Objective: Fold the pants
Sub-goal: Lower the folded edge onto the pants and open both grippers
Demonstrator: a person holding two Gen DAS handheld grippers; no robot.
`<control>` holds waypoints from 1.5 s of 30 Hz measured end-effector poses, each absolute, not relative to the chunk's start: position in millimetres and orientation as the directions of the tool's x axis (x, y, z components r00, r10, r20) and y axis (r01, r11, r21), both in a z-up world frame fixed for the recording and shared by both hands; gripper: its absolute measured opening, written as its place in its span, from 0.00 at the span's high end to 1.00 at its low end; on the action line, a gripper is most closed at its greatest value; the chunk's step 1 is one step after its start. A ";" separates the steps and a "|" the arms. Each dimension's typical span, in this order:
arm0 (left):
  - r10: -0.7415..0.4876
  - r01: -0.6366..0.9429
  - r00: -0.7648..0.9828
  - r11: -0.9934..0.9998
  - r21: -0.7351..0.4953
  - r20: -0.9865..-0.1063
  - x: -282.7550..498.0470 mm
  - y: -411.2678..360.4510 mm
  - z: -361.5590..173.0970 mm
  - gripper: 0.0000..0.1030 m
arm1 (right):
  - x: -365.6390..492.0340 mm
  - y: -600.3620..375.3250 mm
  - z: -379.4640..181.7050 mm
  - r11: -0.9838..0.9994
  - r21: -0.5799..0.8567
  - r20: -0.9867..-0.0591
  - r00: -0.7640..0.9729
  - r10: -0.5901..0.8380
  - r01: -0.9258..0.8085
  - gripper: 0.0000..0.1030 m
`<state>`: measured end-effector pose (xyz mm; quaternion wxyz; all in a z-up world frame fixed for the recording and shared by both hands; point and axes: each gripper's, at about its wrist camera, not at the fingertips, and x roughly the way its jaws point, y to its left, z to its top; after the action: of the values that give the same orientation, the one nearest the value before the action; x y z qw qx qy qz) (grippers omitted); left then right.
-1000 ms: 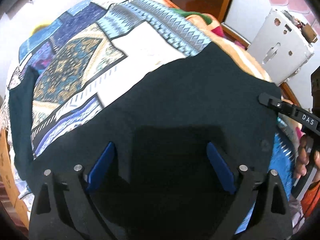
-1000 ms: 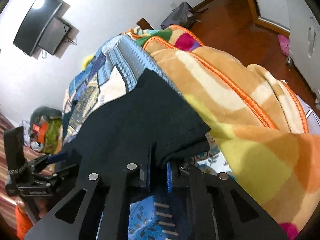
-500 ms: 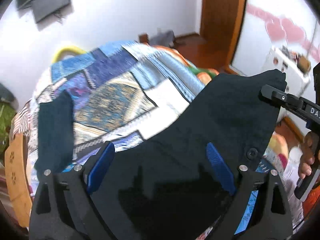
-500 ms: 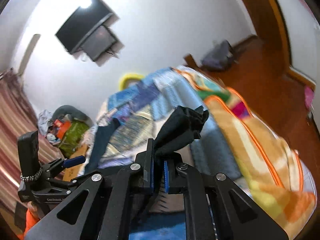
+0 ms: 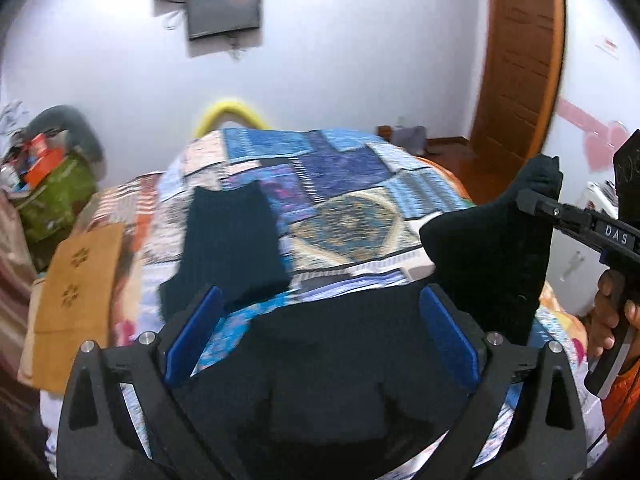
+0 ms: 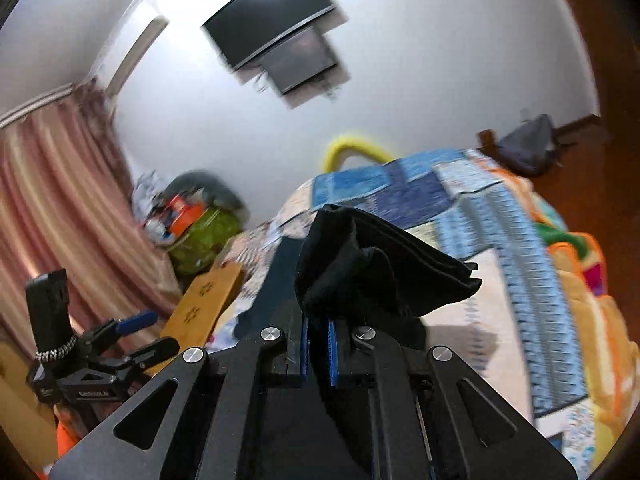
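Dark navy pants (image 5: 332, 344) lie on a bed with a blue patchwork quilt (image 5: 352, 208). One leg (image 5: 232, 240) stretches away over the quilt. My right gripper (image 6: 318, 344) is shut on a corner of the pants (image 6: 372, 272) and holds it lifted; in the left wrist view it shows at the right (image 5: 536, 200) with the cloth hanging from it. My left gripper (image 5: 320, 336) is open with its blue pads wide apart over the pants, holding nothing.
A wooden footboard (image 5: 76, 300) runs along the bed's left side. An orange striped blanket (image 6: 588, 320) lies on the right of the bed. A green bag with clutter (image 5: 52, 192) sits at the far left. A television (image 5: 224, 0) hangs on the wall.
My right gripper has lifted the pants corner up off the bed. Both cameras have tilted upward, so the wall and television came into view. My left gripper stayed open.
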<state>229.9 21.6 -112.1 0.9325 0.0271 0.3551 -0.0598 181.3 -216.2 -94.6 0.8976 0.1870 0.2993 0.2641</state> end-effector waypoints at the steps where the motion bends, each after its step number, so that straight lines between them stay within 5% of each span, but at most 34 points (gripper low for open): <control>1: -0.080 0.116 0.742 0.993 0.010 -0.665 226.7 29.4 -113.2 0.03 | 182.9 -201.5 -99.5 0.782 0.490 -0.453 0.653 0.607 -0.386 0.94; 9: -0.035 0.004 0.713 0.999 -0.046 -0.700 212.3 83.0 -139.6 0.03 | 168.2 -113.6 -173.3 0.722 0.495 -0.599 0.413 0.687 -0.483 0.94; 16: -0.030 -0.031 0.666 0.997 -0.068 -0.745 218.3 93.6 -165.3 0.03 | 156.2 -83.5 -213.8 0.743 0.419 -0.748 0.265 0.609 -0.523 0.87; 21: -0.052 -0.003 0.656 0.997 -0.072 -0.753 228.9 80.6 -169.4 0.03 | 159.1 -98.3 -190.9 0.722 0.427 -0.734 0.258 0.628 -0.544 0.59; 31: -0.151 0.175 0.624 0.983 -0.052 -0.767 265.2 15.1 -175.3 0.03 | 191.5 -151.9 -159.0 0.820 0.155 -0.736 0.489 0.468 -0.552 0.59; 45: -0.150 0.282 0.375 0.959 -0.041 -0.915 286.6 -32.2 -267.6 0.02 | 210.8 -165.8 -235.0 0.828 0.183 -0.852 0.335 0.403 -0.530 0.58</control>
<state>286.6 -32.2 -267.6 0.8268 0.0608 0.5437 -0.1304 210.8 -165.8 -235.0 0.8146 -0.0636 0.5004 0.2863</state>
